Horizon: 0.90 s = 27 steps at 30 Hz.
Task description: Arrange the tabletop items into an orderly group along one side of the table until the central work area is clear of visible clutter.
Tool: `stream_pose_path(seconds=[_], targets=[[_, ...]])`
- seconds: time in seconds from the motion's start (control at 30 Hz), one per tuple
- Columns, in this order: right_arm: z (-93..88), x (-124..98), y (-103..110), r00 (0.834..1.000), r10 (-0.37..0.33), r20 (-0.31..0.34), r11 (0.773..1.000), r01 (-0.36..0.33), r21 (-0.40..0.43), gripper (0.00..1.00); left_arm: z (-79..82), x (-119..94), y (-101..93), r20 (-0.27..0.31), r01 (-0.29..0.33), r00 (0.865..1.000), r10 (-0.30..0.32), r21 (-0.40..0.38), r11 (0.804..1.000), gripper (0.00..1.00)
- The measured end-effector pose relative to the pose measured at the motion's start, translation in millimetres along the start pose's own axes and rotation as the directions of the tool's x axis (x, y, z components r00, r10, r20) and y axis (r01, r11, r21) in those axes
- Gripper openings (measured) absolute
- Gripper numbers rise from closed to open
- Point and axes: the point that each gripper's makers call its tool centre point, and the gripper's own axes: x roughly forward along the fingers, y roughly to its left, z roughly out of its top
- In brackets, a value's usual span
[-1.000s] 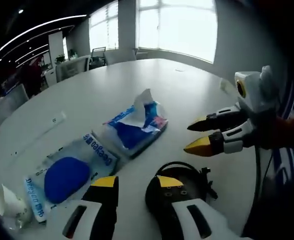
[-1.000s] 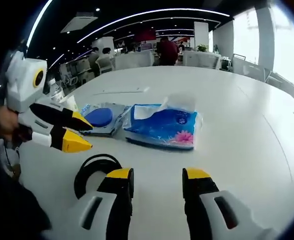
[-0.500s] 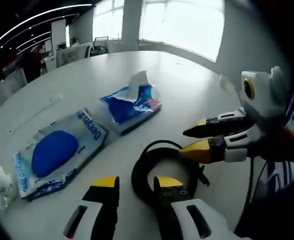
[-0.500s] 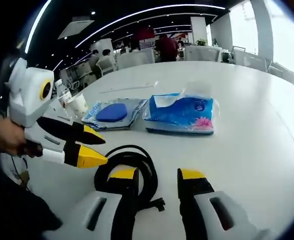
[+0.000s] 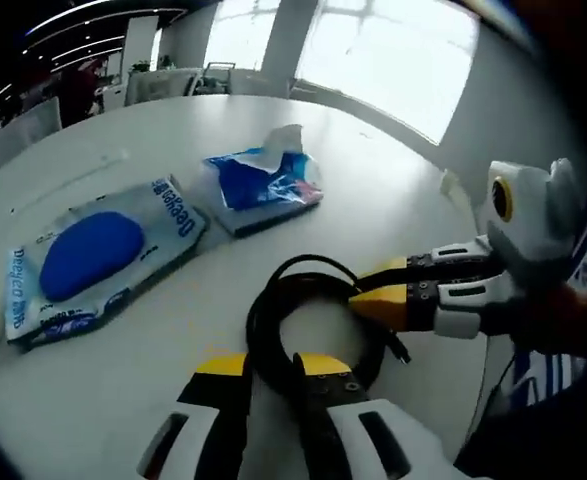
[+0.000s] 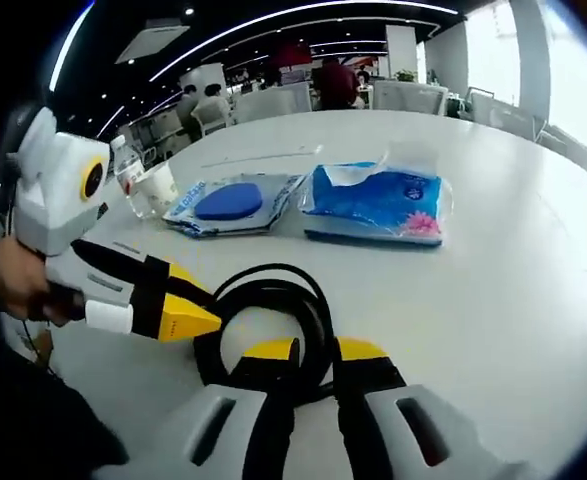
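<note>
Black coiled cable (image 5: pixel 308 320) sat pinched between both nearly closed grippers (image 5: pixel 269 362) (image 6: pixel 315 349), best lifted together, keeping loops bunched.

Left hand-held gripper (image 5: pixel 270 363) jaws closed on black cable coil (image 5: pixel 313 320) on desk (image 5: pixel 393 200); right hand-held gripper (image 5: pixel 365 290) pinches coil's far side. Wipes pack (image 5: pixel 93 255) beside tissue pack (image 5: pixel 263 185).
</note>
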Motion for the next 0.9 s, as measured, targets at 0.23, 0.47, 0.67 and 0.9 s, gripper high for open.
stream_pose_path(seconds=[0.23,0.47,0.67,0.9], targets=[[0.0,0.7,-0.9,1.0,-0.008,0.017,0.997,0.006,0.073,0.05,-0.3,1.5,2.1,0.002,-0.014,1.0,0.014,-0.01,1.0,0.1],[-2.6,-4.9,4.9,1.0,-0.014,-0.001,0.995,0.014,0.101,0.03,1.0,-2.6,3.8,0.005,-0.011,1.0,0.011,-0.046,0.999,0.05],[-1.2,-11.6,6.6,1.0,-0.025,0.009,0.987,0.024,0.157,0.0,-1.7,-8.9,3.7,-0.014,0.02,1.0,-0.021,-0.112,0.994,0.04],[7.4,-19.3,13.6,0.999,-0.025,0.025,0.986,0.02,0.164,0.0,6.0,-20.0,6.6,0.007,0.029,1.0,-0.029,-0.134,0.991,0.02]])
